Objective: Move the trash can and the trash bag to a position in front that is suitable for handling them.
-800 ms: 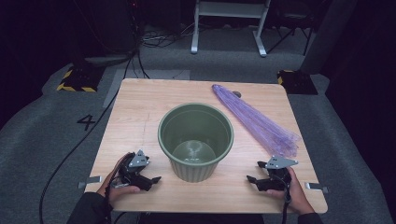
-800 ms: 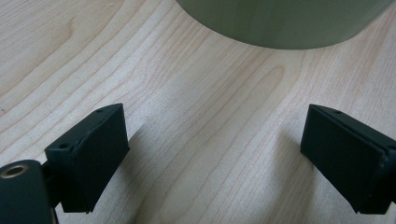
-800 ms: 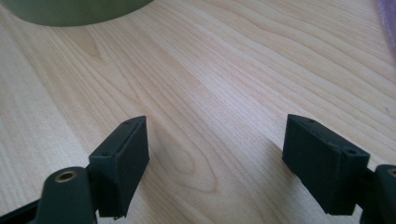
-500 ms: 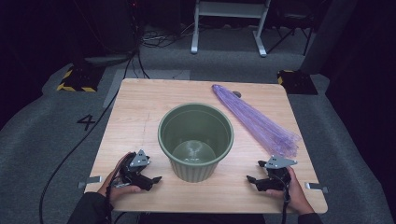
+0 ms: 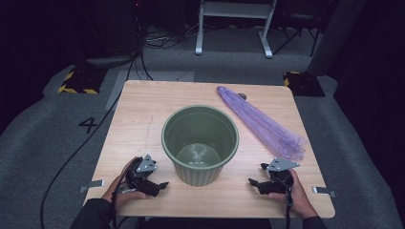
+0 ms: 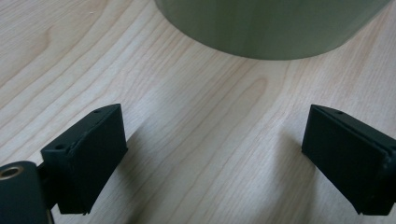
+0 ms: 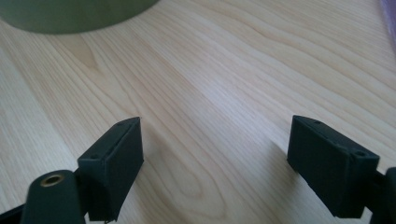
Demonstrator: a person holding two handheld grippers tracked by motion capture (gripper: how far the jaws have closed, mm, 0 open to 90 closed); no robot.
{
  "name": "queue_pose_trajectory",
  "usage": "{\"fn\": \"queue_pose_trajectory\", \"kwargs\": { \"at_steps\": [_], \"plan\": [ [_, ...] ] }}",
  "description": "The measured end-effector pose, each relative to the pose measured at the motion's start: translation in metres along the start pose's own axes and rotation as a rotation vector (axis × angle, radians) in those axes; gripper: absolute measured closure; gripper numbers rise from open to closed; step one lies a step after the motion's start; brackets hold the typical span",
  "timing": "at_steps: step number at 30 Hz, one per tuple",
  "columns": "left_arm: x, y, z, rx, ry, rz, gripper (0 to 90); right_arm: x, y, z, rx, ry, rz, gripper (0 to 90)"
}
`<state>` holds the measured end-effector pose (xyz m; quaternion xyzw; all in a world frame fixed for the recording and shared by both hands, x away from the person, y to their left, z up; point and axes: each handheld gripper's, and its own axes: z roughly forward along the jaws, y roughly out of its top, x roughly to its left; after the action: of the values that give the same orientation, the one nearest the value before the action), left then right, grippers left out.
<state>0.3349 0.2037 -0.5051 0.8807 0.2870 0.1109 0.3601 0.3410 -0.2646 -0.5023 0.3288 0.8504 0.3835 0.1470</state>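
Empty round olive-green plastic bin (image 5: 200, 143) upright at table centre, mouth free for lining. Rolled purple translucent plastic bag (image 5: 262, 123) flat at 2 o'clock. Left gripper (image 5: 160, 185) at 7, right gripper (image 5: 253, 182) at 5, both jaws wide, nothing gripped, seemingly parked ready.

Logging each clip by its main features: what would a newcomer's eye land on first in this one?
First the green bucket, standing upright and empty in the middle of the wooden table. Next the long purple plastic bag, lying diagonally along the table's right side from the far edge toward the near corner. Last the two grippers resting near the front edge, left gripper and right gripper, one on each side of the bucket, jaws apart and holding nothing.
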Motion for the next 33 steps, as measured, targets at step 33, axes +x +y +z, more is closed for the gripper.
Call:
{"fn": "queue_pose_trajectory", "kwargs": {
  "at_steps": [33],
  "plan": [
    [-0.006, 0.032, 0.032, 0.019, -0.056, 0.068, 0.2, 0.058, 0.065, 0.039, -0.125, 0.111, -0.188, 22.9]
  ]
}}
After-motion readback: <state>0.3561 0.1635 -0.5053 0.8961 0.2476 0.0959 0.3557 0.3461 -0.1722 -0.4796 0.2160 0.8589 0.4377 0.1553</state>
